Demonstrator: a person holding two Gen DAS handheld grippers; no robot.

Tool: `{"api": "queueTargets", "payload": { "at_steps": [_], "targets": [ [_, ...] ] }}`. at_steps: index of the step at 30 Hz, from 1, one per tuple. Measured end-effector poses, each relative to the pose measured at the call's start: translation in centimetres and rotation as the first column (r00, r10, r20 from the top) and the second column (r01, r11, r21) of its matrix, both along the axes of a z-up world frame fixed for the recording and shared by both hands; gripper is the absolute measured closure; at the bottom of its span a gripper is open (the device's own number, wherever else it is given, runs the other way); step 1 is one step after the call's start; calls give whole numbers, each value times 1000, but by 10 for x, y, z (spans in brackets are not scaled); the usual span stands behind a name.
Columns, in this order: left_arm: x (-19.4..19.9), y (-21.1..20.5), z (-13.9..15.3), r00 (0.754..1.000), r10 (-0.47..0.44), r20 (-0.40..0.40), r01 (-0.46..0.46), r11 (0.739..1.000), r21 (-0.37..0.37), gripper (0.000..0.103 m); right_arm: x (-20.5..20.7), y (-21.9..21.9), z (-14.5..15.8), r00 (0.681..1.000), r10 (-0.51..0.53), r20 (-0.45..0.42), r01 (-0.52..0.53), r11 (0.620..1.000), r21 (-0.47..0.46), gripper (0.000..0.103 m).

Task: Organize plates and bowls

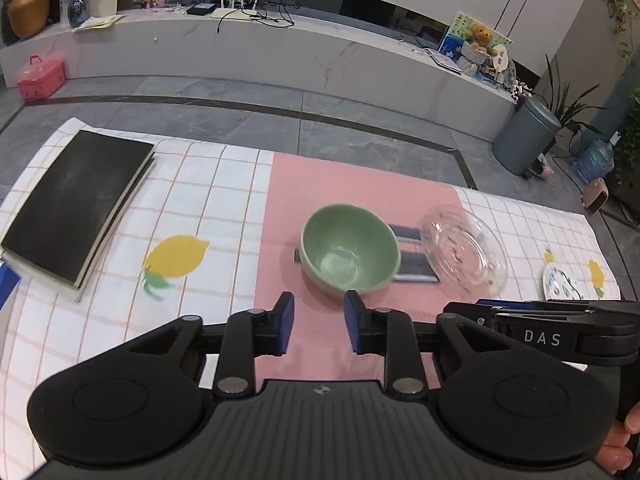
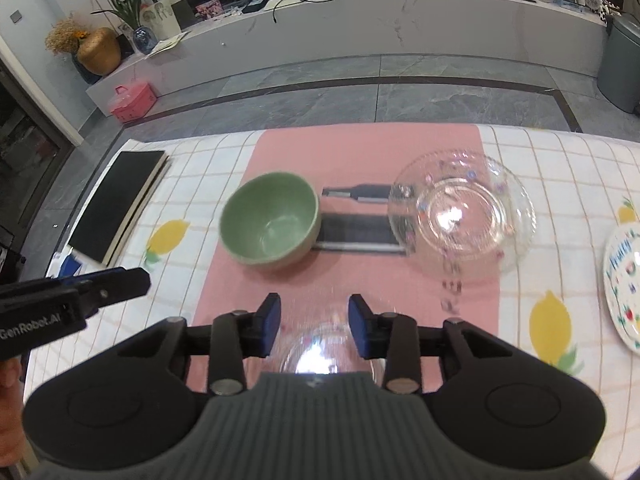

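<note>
left wrist: left hand-held gripper (image 1: 319,322) released, hovering just short of the round green ceramic bowl (image 1: 349,249) on the pink mat (image 1: 360,184), clear glass plate (image 1: 464,249) beside it; right wrist: right hand-held gripper (image 2: 314,326) released, jaws straddling a small clear glass bowl (image 2: 320,354) on the table (image 2: 560,152).

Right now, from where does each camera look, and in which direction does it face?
Left wrist: on the left claw, facing the green bowl and the TV bench; the right claw and fingertips show.
Right wrist: on the right claw, above a small glass bowl, facing the glass plate; the left claw shows.
Both share the green bowl, glass plate and pink mat.
</note>
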State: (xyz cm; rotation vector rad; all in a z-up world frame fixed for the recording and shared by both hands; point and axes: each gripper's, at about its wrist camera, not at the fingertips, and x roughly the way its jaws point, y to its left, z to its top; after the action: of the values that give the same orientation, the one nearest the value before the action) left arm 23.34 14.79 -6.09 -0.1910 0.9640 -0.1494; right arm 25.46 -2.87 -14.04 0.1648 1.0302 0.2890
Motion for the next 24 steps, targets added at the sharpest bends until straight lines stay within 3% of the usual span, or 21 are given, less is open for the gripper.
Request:
{"api": "queueTargets", "payload": {
  "at_steps": [15, 20, 24],
  "targets": [
    [75, 6, -56, 995, 54, -83, -61, 994, -88, 69, 82, 19, -46, 994, -48, -97, 49, 999, 6, 65],
    [82, 3, -65, 992, 60, -108, -71, 992, -102, 70, 86, 25, -55, 990, -42, -135, 48, 998, 40, 79],
    [85, 1, -67, 991, 62, -117, -73, 993, -89, 81, 87, 27, -56, 989, -44, -139, 52, 997, 56, 90]
  ]
}}
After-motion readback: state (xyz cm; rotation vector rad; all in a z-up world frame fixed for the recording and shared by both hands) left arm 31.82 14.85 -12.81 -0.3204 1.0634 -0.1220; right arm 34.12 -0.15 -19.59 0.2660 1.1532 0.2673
